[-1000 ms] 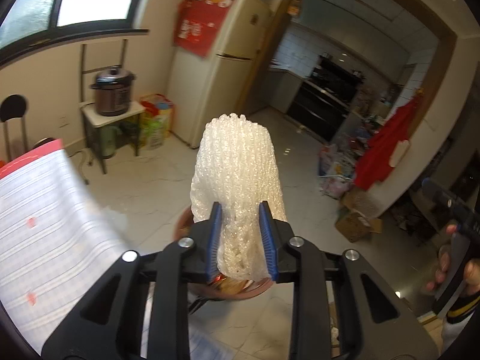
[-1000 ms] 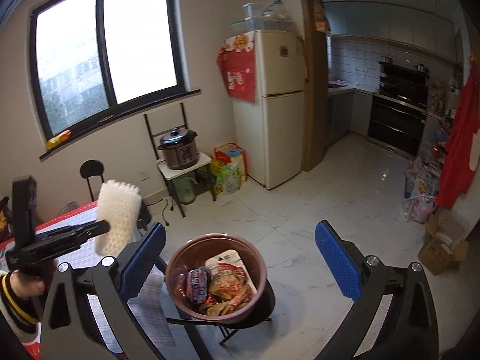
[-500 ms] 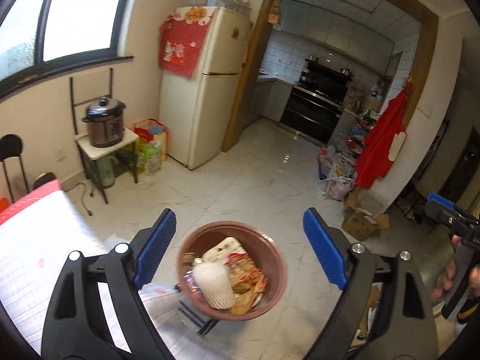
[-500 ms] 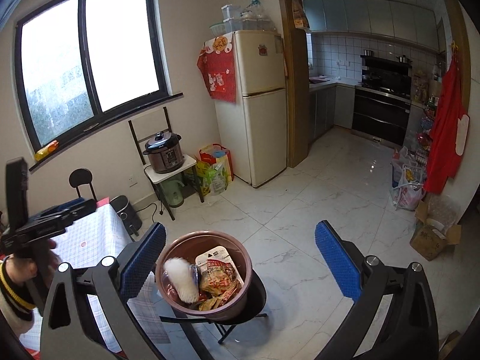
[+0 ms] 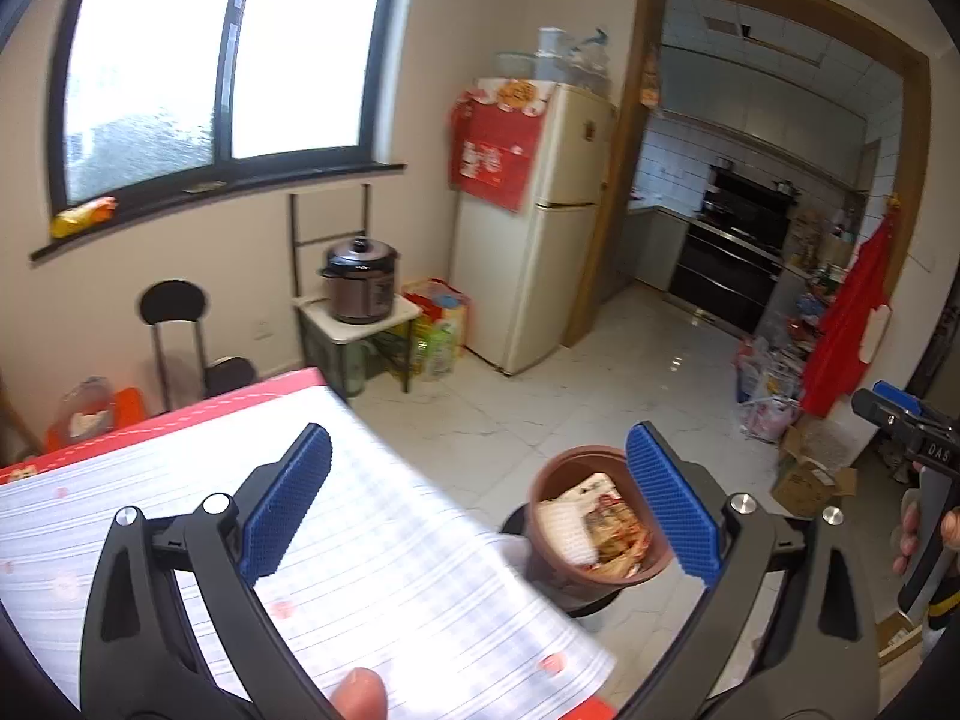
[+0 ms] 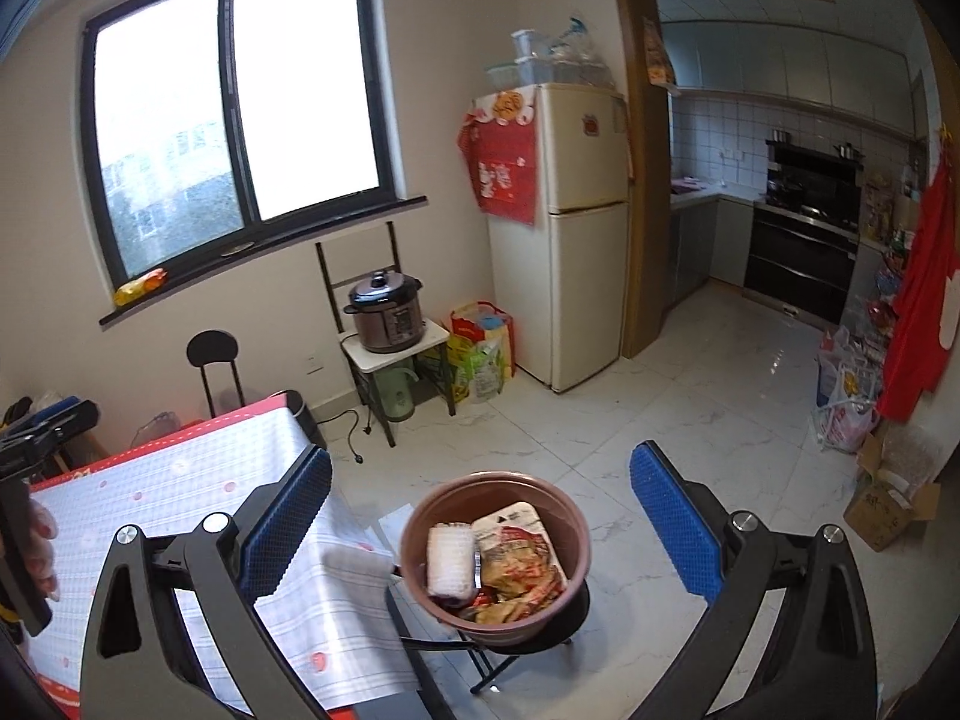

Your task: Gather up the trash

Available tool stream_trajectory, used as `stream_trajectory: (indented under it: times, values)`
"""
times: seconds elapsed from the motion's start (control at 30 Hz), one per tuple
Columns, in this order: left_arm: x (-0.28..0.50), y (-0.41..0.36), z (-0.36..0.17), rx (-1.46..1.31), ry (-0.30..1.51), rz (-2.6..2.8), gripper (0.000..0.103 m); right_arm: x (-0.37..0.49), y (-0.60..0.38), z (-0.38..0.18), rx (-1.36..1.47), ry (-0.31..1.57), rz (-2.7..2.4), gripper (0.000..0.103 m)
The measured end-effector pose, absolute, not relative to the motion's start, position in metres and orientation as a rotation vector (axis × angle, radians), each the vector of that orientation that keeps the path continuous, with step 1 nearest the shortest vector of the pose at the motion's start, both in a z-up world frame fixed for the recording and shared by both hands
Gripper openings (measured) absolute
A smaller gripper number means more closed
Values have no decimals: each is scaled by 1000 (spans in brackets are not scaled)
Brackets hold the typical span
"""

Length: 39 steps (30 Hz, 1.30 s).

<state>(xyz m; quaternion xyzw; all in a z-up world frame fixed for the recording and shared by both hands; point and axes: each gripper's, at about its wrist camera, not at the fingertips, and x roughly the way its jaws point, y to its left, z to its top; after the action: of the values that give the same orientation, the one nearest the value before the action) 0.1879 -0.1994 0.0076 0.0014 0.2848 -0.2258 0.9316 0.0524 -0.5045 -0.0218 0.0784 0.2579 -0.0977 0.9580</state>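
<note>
Foam net (image 6: 450, 561) lies in brown bin (image 6: 576, 546) — left gripper (image 5: 480, 504) just spread, empty; right gripper (image 6: 480, 516) fingers apart, empty.

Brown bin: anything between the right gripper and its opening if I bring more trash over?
Nothing visible. The right gripper is open and empty, and the brown bin sits uncovered on its stool beside the table.

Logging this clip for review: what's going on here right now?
A person with a gripper in each hand is collecting trash into a brown bin on a stool beside the table. The white foam net lies in the bin among wrappers. The left gripper, jaws just opened, holds nothing; the right gripper is open and empty too.
</note>
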Motion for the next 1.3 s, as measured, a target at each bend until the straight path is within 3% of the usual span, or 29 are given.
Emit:
stream_trajectory:
  times: [0.43, 1.3]
  values:
    - [120, -95, 25, 10, 536, -333, 97, 39, -419, -12, 98, 546, -153, 98]
    - [99, -38, 24, -18, 546, -262, 97, 32, -363, -4, 44, 557, -128, 98]
